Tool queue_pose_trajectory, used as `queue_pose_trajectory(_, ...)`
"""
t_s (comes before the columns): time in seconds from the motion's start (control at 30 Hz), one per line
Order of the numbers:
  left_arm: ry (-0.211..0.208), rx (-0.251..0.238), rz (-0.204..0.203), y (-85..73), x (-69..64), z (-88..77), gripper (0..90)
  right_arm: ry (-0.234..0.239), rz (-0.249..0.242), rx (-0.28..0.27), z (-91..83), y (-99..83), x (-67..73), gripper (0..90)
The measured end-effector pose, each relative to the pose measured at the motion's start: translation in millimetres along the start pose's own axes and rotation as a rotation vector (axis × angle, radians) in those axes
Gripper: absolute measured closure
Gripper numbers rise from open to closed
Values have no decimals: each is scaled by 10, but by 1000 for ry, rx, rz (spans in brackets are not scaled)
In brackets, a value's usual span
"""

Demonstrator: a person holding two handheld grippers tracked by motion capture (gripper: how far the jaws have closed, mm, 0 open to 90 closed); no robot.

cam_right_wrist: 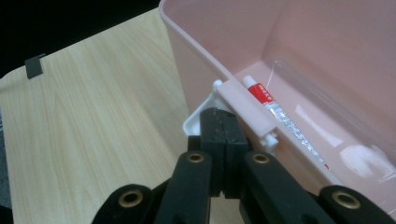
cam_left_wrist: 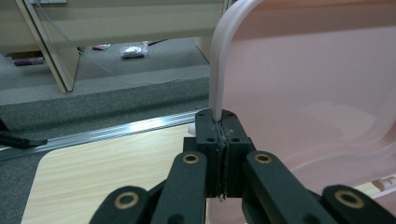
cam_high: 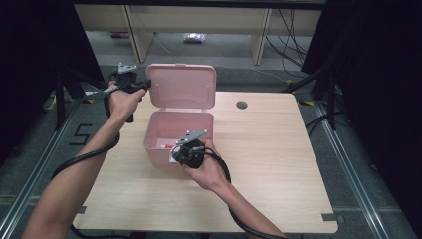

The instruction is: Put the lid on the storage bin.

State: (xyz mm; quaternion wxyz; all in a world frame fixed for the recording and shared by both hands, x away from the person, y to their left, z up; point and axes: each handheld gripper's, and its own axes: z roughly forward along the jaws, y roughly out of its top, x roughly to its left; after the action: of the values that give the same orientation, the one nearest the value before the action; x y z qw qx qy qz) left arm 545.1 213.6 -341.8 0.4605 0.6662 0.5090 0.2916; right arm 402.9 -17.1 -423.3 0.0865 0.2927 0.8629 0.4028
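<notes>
A pink plastic box [cam_high: 155, 142] stands open on the wooden table, its lid [cam_high: 181, 87] raised upright behind it. My left gripper [cam_high: 147, 84] is shut on the lid's left rim; in the left gripper view the jaws [cam_left_wrist: 220, 123] pinch the pale edge of the lid [cam_left_wrist: 303, 93]. My right gripper [cam_high: 175, 154] is at the box's front wall, jaws together. In the right gripper view its tips [cam_right_wrist: 219, 116] rest against the white latch [cam_right_wrist: 247, 105] on the box's rim [cam_right_wrist: 196, 60]. I cannot tell whether they pinch the latch flap. A red-and-white tube [cam_right_wrist: 275, 109] lies inside on the bottom.
The table [cam_high: 278, 149] has a round cable hole [cam_high: 242, 105] behind the box and a black clip [cam_right_wrist: 34, 65] at one corner. Pale desk legs [cam_high: 137, 35] and a small bag [cam_high: 194, 38] are on the floor beyond. Cables trail from both grippers.
</notes>
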Motion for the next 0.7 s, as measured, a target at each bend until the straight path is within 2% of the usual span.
queue_pose_trajectory(0.23, 1, -6, 9, -10, -5, -8, 882, 0, 5, 1, 0, 2, 4, 900)
queue_pose_trajectory(0.27, 2, -8, 9, -12, -8, -10, 882, 0, 16, -22, 20, -6, 13, 900)
queue_pose_trajectory(0.37, 2, -11, 10, -17, -11, -21, 882, 0, 12, -19, 16, -6, 10, 900)
queue_pose_trajectory(0.4, 2, -12, 8, -20, -13, -25, 882, -4, -8, 0, 3, -1, 0, 900)
queue_pose_trajectory(0.63, 1, -13, 13, -25, -13, -37, 882, -1, -2, 2, -1, 2, 4, 900)
queue_pose_trajectory(0.67, 1, -13, 14, -26, -14, -39, 881, -5, 8, -26, 24, -8, 11, 900)
queue_pose_trajectory(0.7, 1, -14, 13, -28, -15, -41, 881, -5, 7, -19, 18, -6, 9, 900)
